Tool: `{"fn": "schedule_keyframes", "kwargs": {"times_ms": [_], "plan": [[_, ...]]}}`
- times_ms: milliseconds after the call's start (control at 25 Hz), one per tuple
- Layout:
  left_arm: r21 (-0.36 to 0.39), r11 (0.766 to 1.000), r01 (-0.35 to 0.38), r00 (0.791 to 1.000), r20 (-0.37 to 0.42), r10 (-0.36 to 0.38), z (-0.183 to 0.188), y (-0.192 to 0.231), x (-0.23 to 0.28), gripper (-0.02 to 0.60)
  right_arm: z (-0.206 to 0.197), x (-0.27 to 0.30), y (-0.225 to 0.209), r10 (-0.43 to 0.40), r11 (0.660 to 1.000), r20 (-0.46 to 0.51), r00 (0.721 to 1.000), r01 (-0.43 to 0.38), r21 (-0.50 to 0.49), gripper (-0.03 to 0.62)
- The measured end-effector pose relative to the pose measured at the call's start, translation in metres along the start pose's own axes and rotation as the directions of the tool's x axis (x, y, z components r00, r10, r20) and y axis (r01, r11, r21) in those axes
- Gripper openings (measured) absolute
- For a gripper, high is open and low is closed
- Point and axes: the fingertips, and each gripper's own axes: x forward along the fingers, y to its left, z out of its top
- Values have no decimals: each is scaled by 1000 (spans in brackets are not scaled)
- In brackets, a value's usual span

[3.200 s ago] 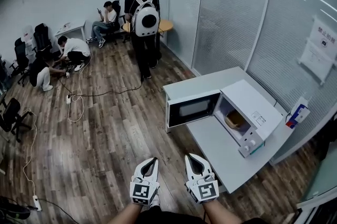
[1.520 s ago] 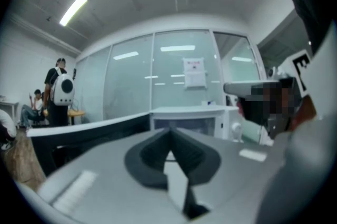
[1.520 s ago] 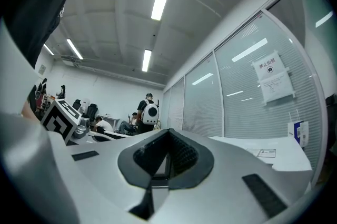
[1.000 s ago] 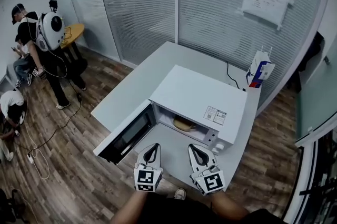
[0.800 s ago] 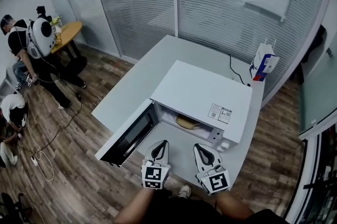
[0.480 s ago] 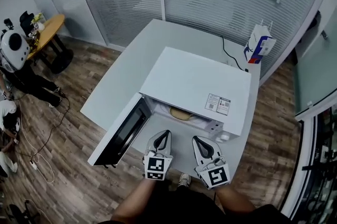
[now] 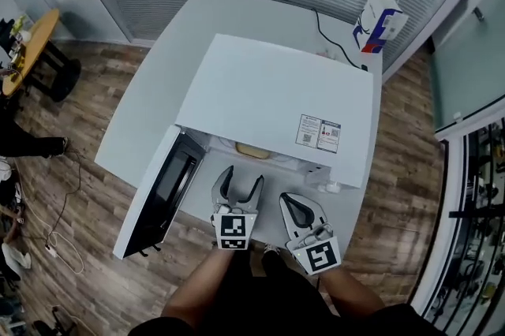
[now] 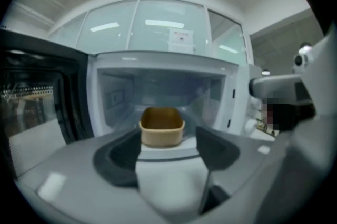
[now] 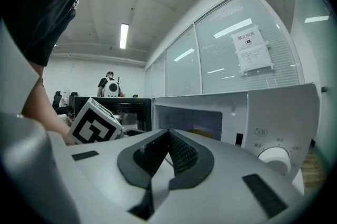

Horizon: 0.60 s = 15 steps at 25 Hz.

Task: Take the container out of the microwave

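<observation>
A white microwave (image 7: 276,94) stands on the white table (image 7: 170,50) with its door (image 7: 158,196) swung open to the left. Inside sits a tan container (image 7: 252,150), empty and upright (image 8: 161,126) in the middle of the cavity. My left gripper (image 7: 243,183) hovers just in front of the opening. Its jaws are opening, with nothing between them (image 8: 168,146), and the container lies straight beyond the gap. My right gripper (image 7: 295,207) hangs to the right, in front of the control panel (image 9: 276,154), and is shut (image 9: 168,136) on nothing.
A blue, white and red carton (image 7: 377,19) stands at the table's back right corner beside a black power cord (image 7: 331,39). The open door juts past the table's front edge over the wood floor. A round wooden table (image 7: 28,39) is far left. Glass partitions back the table.
The view has closed in over the microwave. Both grippers have sunk toward its opening, and the left gripper's jaws have gone from shut to spread apart.
</observation>
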Motion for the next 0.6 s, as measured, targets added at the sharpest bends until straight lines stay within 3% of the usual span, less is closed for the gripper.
{"fn": "schedule_keyframes", "kwargs": {"times_ms": [160,240,360,600], "plan": [[5,1000,5,1000,-14,-5,-8,2,27,506,-17,3,-2,11,1000,-28,1000,-10,10,-2],[12,1000,26,999,-30,-25,-10,2,42,560,-25,3,-5,5,1000,-41,999,-4,21,-2],[16,999,42,998,-46,-41,-9,6,63,595,-31,3,-10,-12,999,-48,999,14,35,-2],[38,998,42,997,-71,-39,-12,10,93,595,-40,5,-20,-41,997,-55,998,45,63,-2]]}}
